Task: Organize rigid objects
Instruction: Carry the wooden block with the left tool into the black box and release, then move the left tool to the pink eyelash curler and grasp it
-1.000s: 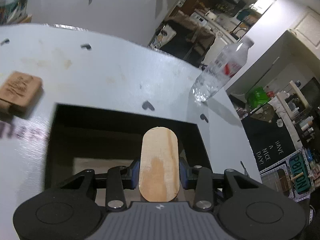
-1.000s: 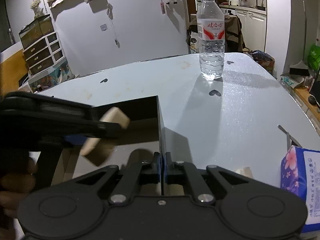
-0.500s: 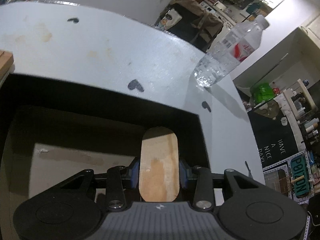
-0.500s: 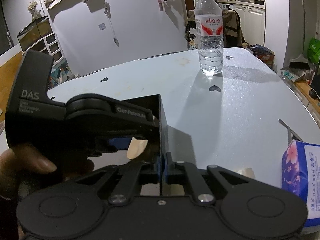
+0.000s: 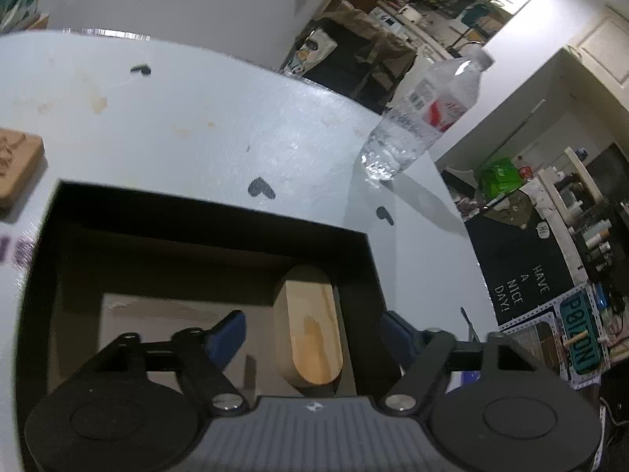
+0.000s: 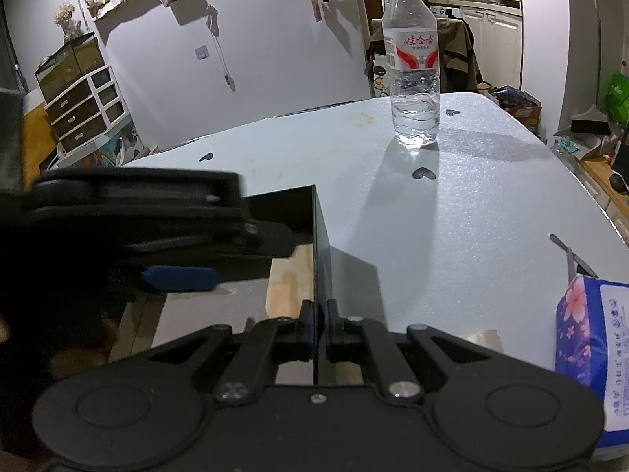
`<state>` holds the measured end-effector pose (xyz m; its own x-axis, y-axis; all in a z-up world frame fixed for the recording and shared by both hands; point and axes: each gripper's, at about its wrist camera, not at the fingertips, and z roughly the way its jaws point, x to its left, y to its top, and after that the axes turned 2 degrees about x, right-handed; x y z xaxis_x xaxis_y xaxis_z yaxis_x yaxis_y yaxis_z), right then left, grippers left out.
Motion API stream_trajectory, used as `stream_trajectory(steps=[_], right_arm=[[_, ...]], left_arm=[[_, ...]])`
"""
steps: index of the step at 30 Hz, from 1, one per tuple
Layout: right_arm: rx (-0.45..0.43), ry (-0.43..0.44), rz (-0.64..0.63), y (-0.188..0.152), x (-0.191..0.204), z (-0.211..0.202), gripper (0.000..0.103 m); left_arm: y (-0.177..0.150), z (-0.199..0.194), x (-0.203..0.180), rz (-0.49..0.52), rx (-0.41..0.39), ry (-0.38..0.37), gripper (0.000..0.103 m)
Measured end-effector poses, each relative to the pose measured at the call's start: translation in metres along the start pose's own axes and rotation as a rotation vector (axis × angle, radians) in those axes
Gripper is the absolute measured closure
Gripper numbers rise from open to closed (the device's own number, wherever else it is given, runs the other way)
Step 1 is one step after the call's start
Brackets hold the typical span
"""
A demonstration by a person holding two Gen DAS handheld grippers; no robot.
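Wooden block released inside black box; box wall pinched by the right gripper.

An oblong, round-ended pale wooden block [image 5: 310, 330] with visible grain is seen inside the matte black box [image 5: 204, 212], by its right wall, long axis running away from the left wrist camera. The left gripper [image 5: 314, 334] has its jaws just opened wide, blue pads clear of the block on both sides. The right gripper [image 6: 319, 328] has its jaws closed on the box's thin right wall. On the speckled pale worktop [image 6: 471, 204]: an upright clear ribbed water bottle [image 6: 414, 78], a carved tan block [image 5: 17, 169] left of the box, a floral tissue pack [image 6: 589, 358] at right.
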<state>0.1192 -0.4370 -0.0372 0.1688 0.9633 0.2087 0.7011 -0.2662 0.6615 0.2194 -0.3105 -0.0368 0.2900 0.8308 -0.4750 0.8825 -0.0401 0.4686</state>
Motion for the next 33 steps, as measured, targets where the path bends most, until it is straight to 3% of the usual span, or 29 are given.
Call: stream_trajectory(steps=[9, 17, 29, 33], right_arm=[[0.001, 0.008, -0.011, 0.0, -0.001, 0.0, 0.097], [-0.005, 0.016, -0.022, -0.001, -0.001, -0.001, 0.097], [-0.008, 0.012, -0.041, -0.002, 0.001, -0.002, 0.097], [-0.009, 0.011, -0.042, -0.002, 0.001, -0.002, 0.097]], left_arm=[[-0.012, -0.065, -0.001, 0.179, -0.143, 0.046, 0.005], [-0.035, -0.114, 0.029, 0.253, -0.279, 0.179, 0.0], [-0.081, -0.155, 0.101, 0.191, -0.388, 0.461, 0.0], [-0.093, -0.158, 0.113, 0.156, -0.388, 0.506, 0.0]])
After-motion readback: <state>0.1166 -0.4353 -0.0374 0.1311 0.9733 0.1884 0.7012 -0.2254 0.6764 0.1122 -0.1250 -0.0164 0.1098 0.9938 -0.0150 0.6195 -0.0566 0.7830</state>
